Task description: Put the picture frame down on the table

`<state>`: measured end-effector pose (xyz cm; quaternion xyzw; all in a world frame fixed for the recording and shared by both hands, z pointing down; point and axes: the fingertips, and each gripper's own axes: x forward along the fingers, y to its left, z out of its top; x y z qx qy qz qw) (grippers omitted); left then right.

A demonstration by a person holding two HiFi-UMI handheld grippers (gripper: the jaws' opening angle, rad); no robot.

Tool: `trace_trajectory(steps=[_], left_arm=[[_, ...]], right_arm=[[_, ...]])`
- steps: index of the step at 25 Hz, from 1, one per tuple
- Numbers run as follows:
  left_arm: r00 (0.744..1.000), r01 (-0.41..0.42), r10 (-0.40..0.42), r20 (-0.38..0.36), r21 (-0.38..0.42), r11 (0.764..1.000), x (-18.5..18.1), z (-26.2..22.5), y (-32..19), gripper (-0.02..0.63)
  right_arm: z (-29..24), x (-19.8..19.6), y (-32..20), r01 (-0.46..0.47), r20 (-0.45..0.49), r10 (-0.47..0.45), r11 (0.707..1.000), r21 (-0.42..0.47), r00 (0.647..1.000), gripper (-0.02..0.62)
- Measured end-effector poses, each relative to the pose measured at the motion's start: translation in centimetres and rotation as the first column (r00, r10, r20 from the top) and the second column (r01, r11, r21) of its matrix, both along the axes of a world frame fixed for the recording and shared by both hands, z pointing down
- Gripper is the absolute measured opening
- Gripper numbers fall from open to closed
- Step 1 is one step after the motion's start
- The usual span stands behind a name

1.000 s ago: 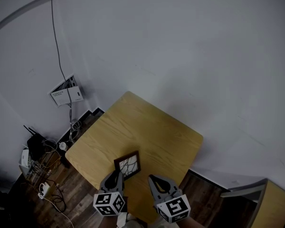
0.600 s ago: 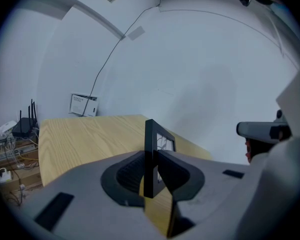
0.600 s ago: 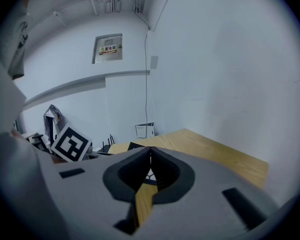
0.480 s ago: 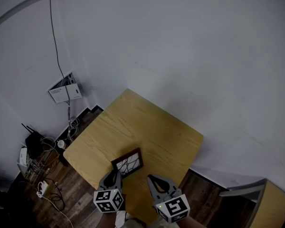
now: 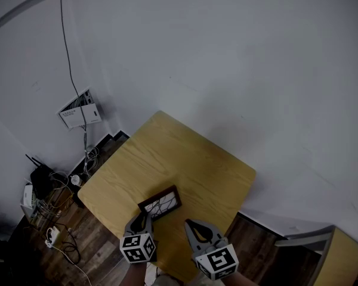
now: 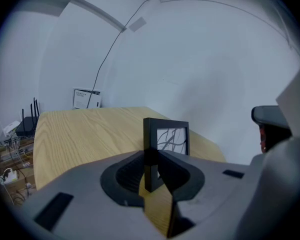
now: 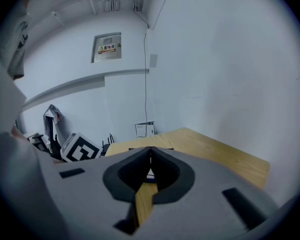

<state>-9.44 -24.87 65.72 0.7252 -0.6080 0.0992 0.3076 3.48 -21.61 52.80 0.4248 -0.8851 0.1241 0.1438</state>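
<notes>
Left gripper view: left hand-held gripper (image 6: 151, 160) clamps the picture frame (image 6: 169, 135); right hand-held gripper (image 7: 150, 151) closed, empty.

White walls (image 5: 227, 70) stand behind a square light-wood table (image 5: 191, 159) set near a corner. A thin black cable (image 5: 70, 58) runs down the left wall to a small open wall box (image 5: 80, 113). Below it, on the dark wooden floor (image 5: 95, 249), sit a black router (image 5: 40, 182) with antennas, tangled wires and a white power strip (image 5: 50, 238). Another pale wooden piece of furniture (image 5: 346, 255) shows at the lower right. The light is dim and even.
</notes>
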Motion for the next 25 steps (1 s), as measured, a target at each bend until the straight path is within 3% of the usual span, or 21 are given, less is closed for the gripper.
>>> trace_trajectory(steps=[16,23,25], left_arm=[[0.998,0.063,-0.063,-0.008,-0.018,0.998,-1.4,1.5,-2.5,0.063],[0.994,0.075,-0.072,0.083,-0.031,0.997,-2.0,2.2,-3.2,0.067],[0.992,0.076,-0.072,0.105,-0.031,0.997,-2.1,2.3,-3.5,0.034]], right_arm=[[0.2,0.0,-1.2,-0.009,-0.002,0.009,1.000,-0.011,1.000,0.000],[0.3,0.2,-1.7,-0.012,-0.001,0.012,1.000,-0.015,1.000,0.000],[0.3,0.2,-1.9,-0.012,0.001,0.012,1.000,-0.014,1.000,0.000]])
